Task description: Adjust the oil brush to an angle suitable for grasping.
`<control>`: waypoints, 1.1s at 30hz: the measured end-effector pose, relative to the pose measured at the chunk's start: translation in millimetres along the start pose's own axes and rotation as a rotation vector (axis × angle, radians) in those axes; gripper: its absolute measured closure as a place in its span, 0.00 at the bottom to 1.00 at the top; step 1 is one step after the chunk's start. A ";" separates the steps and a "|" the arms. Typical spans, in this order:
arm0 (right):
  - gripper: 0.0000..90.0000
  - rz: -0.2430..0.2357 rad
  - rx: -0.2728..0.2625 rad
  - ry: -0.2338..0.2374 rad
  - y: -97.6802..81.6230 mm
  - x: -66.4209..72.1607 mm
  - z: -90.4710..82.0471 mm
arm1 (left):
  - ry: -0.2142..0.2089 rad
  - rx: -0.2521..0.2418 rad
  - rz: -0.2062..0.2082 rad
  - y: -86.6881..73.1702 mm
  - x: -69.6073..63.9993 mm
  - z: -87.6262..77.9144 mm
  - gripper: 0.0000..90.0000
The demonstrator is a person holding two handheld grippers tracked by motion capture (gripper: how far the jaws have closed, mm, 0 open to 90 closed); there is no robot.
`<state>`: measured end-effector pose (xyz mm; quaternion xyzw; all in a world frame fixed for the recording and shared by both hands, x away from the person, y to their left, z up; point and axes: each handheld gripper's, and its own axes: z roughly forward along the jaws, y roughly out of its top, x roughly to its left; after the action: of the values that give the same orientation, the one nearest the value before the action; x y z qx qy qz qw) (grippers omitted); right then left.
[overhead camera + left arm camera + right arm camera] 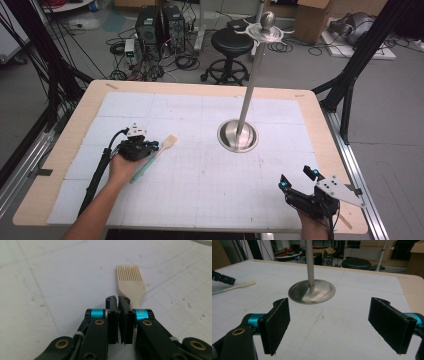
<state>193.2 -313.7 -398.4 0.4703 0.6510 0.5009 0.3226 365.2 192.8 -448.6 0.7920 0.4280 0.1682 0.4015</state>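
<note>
From the high view, your left tongs (148,146) sit over the brush (154,156) on the bench (200,165), its long axis running up-right; left gripper view: tongs (118,300) shut on the handle, bristles ahead; right gripper view: your right tongs (337,322) gape empty, well apart.

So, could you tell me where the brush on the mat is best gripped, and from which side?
Probably on the slim green handle, from above. The brush lies flat on the mat, so jaws can straddle its narrow shaft crosswise. The left gripper seems shut there already, behind the wide bristle head.
</note>
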 end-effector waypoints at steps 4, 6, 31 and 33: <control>0.19 0.000 0.002 0.002 -0.1 -0.3 0.3 | -0.034 0.002 0.009 0.2 -3.8 -0.6 0.95; 0.19 0.001 0.006 0.003 -0.2 0.0 0.5 | -0.050 0.005 0.013 0.2 -4.9 -0.4 0.95; 0.19 -0.004 0.001 0.002 1.2 3.0 -1.5 | -0.302 0.022 0.135 -2.5 -63.7 -11.6 0.96; 0.19 -0.001 0.001 0.001 1.4 2.6 -2.1 | -0.308 -0.007 0.134 -2.6 -66.6 -22.4 0.97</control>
<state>190.8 -312.0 -396.3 0.4699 0.6517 0.5004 0.3225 311.7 150.5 -431.6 0.8338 0.3069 0.0729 0.4532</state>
